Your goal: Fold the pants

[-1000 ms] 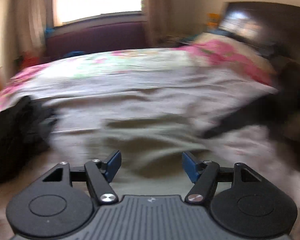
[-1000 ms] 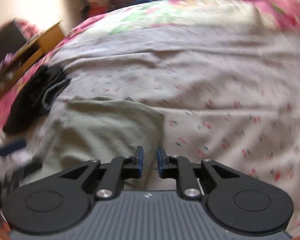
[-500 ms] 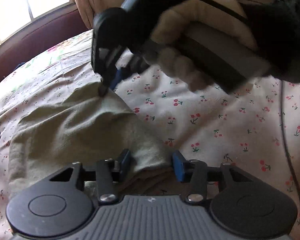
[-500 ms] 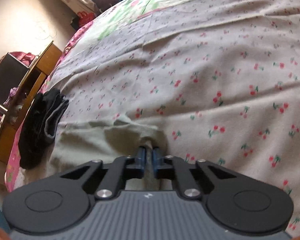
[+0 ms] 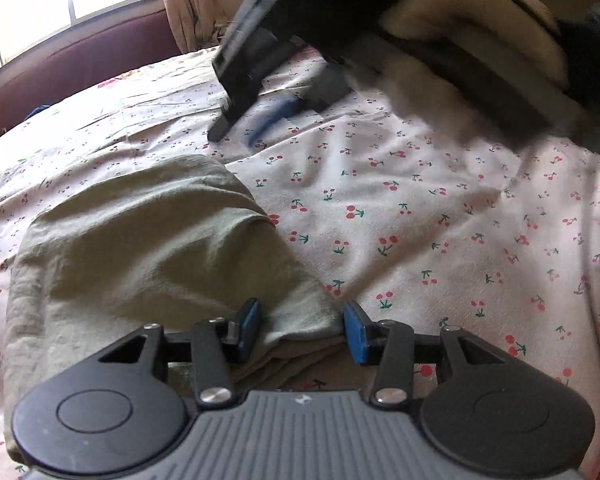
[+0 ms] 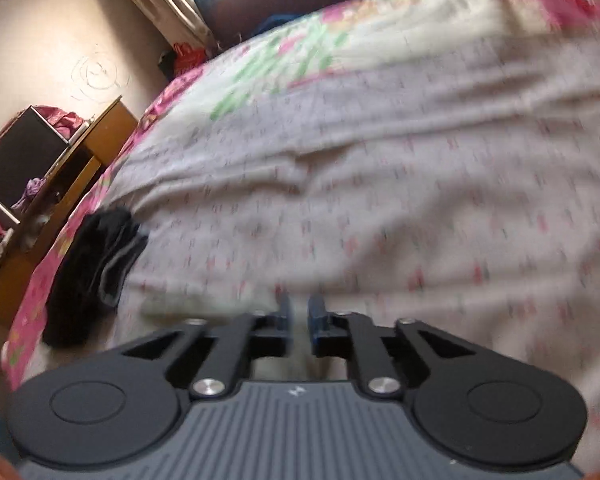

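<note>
The jaws of the left gripper (image 5: pixel 300 330) stand half open astride a corner of the folded olive-green cotton pants (image 5: pixel 148 248) on the cherry-print bed sheet (image 5: pixel 440 232). The right gripper (image 5: pixel 236 136), its jaws just opened and empty, hovers beyond the pants.

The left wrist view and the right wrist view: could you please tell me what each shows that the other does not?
Only the left wrist view shows the right gripper from outside, with the gloved hand holding it.

Only the right wrist view shows the dark folded clothes and the wooden desk.

Both show the olive pants on the cherry-print sheet.
</note>
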`<state>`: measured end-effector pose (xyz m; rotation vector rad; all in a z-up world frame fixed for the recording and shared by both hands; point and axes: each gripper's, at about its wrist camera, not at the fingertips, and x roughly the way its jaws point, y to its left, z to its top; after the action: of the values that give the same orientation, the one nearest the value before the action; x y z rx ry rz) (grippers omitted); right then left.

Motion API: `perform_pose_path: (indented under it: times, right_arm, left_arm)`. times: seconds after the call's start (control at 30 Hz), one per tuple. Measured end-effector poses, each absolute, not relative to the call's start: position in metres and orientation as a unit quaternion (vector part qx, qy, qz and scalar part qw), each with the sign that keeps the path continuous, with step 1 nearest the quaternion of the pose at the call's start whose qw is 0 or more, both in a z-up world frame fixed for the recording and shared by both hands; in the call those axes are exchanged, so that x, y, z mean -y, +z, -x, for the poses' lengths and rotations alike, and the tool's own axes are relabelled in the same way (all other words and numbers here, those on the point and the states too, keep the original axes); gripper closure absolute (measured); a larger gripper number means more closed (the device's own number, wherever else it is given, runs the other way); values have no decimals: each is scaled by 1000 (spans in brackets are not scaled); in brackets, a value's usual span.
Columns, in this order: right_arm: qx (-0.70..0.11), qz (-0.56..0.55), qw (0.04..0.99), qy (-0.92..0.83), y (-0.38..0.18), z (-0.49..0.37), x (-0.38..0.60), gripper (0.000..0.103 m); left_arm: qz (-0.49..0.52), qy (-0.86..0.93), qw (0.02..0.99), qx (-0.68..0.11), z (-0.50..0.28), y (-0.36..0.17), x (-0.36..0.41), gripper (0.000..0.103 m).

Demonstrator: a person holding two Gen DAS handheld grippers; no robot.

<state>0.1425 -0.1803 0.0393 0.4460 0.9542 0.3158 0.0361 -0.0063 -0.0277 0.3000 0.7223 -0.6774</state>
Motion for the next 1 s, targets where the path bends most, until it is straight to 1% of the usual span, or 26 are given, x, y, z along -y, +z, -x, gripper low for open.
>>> perform_pose_path:
  times: [0.07, 0.13, 0.17, 0.2, 0.23, 0.27, 0.33, 0.4, 0.43, 0.5, 0.57, 0.63, 0.73, 0.83, 0.87, 0.9, 0.93, 1.0]
  right_arm:
    - [-470, -238, 835, 156, 23, -132, 182, 54]
    - [-483, -255, 823, 157, 5, -133, 175, 54]
    - [-483, -262, 821, 156, 0, -135, 171, 61]
    - [-484, -272, 817, 158, -3, -140, 166, 87]
    - [-491, -288, 807, 154, -4, -145, 164, 91]
    - [-494, -303, 801, 150, -1, -150, 163, 92]
    - [-481, -295, 807, 171, 17, -155, 159, 93]
    - [-473, -281, 814, 188, 38, -153, 152, 94]
    - [-462, -271, 821, 197, 47, -150, 149, 94]
    - [-464, -257, 829, 177, 43, -151, 145, 94]
    - [-495, -254, 820, 135, 19, -166, 144, 92]
    - [-505, -251, 817, 116, 3, -182, 144, 90]
    - [-482, -239, 834, 123, 13, -199, 140, 89]
    - [-478, -223, 839, 131, 23, -202, 138, 86]
    - [-476, -220, 841, 136, 25, -198, 140, 84]
    - [-470, -214, 845, 140, 30, -187, 145, 80]
    - [-464, -210, 849, 139, 33, -178, 152, 79]
    - [-458, -209, 853, 137, 37, -153, 164, 77]
  left_arm:
    - [-146, -323, 870, -342, -34, -29, 6, 45]
    - [-151, -322, 870, -342, -33, -29, 7, 45]
    - [-154, -323, 868, -344, -33, -28, 7, 46]
    - [-159, -325, 866, -346, -32, -27, 7, 49]
    - [-162, -328, 864, -346, -34, -28, 7, 51]
    - [-163, -330, 862, -347, -34, -27, 5, 55]
    - [-160, -330, 860, -354, -37, -26, -2, 62]
    - [-142, -333, 856, -370, -41, -24, -12, 78]
    - [-132, -333, 853, -379, -43, -26, -16, 79]
    - [-112, -332, 848, -398, -47, -37, -20, 80]
    - [-124, -335, 846, -396, -45, -43, -16, 80]
    - [-133, -334, 847, -391, -42, -41, -13, 80]
    - [-125, -334, 846, -396, -42, -38, -15, 80]
    - [-112, -337, 850, -389, -43, -20, -19, 80]
    - [-104, -343, 852, -380, -40, -10, -23, 78]
    - [-100, -348, 853, -375, -39, -3, -25, 73]
    - [-96, -353, 855, -368, -37, 7, -30, 70]
    - [-99, -358, 858, -355, -37, 21, -36, 59]
